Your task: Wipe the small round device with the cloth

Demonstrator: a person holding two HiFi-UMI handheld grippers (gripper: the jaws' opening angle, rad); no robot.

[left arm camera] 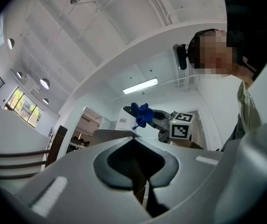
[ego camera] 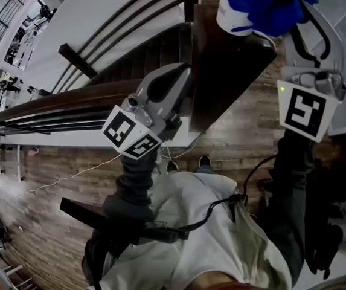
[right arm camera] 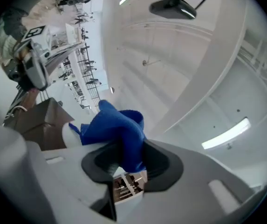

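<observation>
L gripper parked aside, jaws closed, empty; R gripper pinches blue cloth, bunch on white round device, prob wiping.

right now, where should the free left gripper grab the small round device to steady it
Probably the bare white side wall of the small round device, approached from the person's left: the blue cloth in the right gripper covers its top and right. The left gripper has its jaws together; open them first.
</observation>
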